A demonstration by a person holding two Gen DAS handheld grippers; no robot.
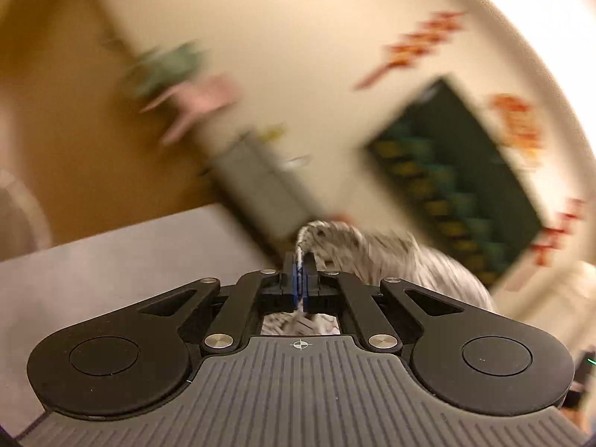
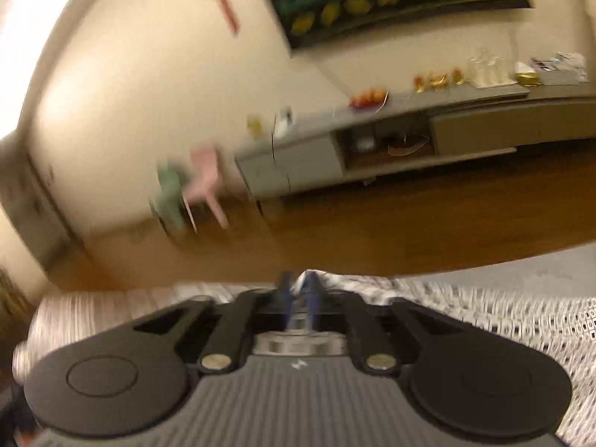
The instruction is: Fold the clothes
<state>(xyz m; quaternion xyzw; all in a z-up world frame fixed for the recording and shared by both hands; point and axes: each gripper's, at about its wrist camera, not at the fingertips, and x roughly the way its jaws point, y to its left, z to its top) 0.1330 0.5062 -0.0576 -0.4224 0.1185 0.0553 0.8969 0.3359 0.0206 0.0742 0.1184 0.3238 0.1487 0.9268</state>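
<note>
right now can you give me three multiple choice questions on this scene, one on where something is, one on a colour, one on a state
1. Where is the pink chair?
A. on the grey table
B. on the wooden floor by the wall
C. on top of the long cabinet

2. What colours is the garment being folded?
A. solid red
B. black-and-white pattern
C. plain green

3. What state is the left gripper in?
A. wide open over the table
B. shut on nothing
C. shut on the garment

Answers:
1 B: it stands on the floor next to a green chair, near the wall.
2 B: the right wrist view shows a fine black-and-white print.
3 C: fabric is pinched between its closed fingers; the right gripper pinches it too.
</note>
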